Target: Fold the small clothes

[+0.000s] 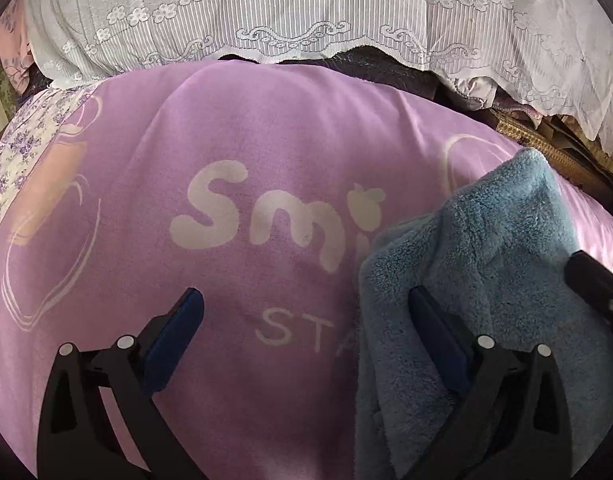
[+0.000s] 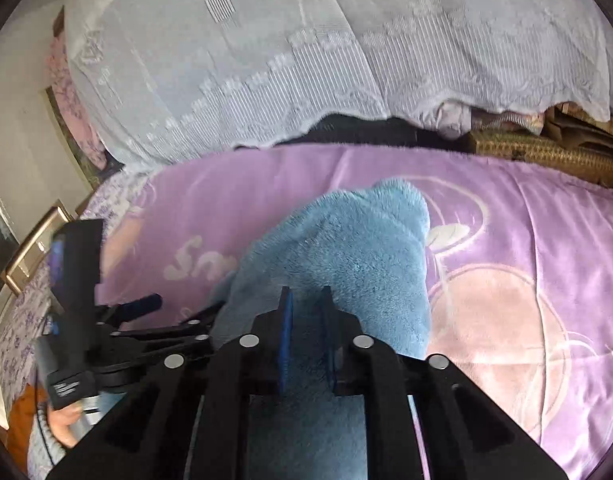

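The blue fleece cloth (image 2: 346,256) lies bunched and partly lifted on the purple blanket (image 2: 526,216), over the right end of its pale "Smi" lettering. The right gripper (image 2: 306,300) has its fingers (image 2: 285,320) drawn close together on a fold of that cloth, which rises in a soft peak beyond them. The left gripper (image 1: 306,312) stands wide open with nothing gripped: one of its fingers (image 1: 178,320) is over bare blanket, while the other sits against the cloth's left edge. Behind the blanket hangs a white lace cover (image 1: 306,12), with a woven golden item (image 2: 546,152) at the right.
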### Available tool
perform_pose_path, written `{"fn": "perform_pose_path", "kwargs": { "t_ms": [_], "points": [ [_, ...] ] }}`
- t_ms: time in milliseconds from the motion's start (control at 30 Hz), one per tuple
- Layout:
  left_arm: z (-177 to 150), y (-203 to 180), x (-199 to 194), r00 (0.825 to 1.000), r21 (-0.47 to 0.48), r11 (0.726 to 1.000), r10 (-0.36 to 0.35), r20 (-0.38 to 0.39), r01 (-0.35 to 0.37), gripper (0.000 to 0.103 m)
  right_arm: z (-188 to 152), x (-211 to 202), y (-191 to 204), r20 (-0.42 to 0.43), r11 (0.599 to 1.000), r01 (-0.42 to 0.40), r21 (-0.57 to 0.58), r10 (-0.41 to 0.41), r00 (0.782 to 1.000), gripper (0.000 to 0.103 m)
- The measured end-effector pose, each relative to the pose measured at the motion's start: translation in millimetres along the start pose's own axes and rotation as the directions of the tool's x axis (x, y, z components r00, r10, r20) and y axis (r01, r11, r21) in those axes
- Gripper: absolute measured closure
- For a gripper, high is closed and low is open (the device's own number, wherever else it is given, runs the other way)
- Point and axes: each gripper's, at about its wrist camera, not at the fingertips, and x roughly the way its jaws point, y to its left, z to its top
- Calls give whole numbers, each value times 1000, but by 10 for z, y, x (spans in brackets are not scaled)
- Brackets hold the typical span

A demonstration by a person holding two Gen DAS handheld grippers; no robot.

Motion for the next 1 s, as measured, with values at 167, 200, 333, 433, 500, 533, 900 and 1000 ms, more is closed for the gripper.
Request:
{"fn": "perform_pose_path", "kwargs": {
  "t_ms": [167, 200, 333, 433, 500, 533, 900, 1000],
  "points": [
    [-67, -104, 60, 998, 12, 998, 53, 29, -54, 4, -267, 269, -349, -1, 992, -59, 112, 59, 998, 99],
    [-78, -132, 50, 997, 20, 997, 68, 42, -69, 4, -290, 287, -414, 5, 987, -83, 138, 83, 997, 100],
    [-88, -159, -20, 993, 32, 996, 86, 79, -89, 4, -315, 275, -446, 7, 983, -99, 153, 99, 995, 100],
    [-103, -195, -290, 982, 70, 991, 104, 160, -117, 4, -331, 61, -295, 70, 993, -47, 110, 40, 997, 99],
    [-147, -207, -530, 971, 74, 992, 86, 222, -104, 4, -359, -159, -180, 127, 998, -1, 64, -7, 992, 92],
    [-168, -206, -619, 971, 70, 994, 62, 233, -80, 4, -397, -278, -134, 150, 999, 9, 46, -16, 989, 92],
    [-775, -227, -614, 991, -19, 998, 54, 123, -52, 4, -1018, -659, -115, 83, 1000, 8, -17, -6, 996, 91],
    [-887, -354, -647, 974, 11, 991, 132, 182, -136, 4, -1055, -652, -116, 80, 999, 20, -27, -18, 997, 91]
  ]
}}
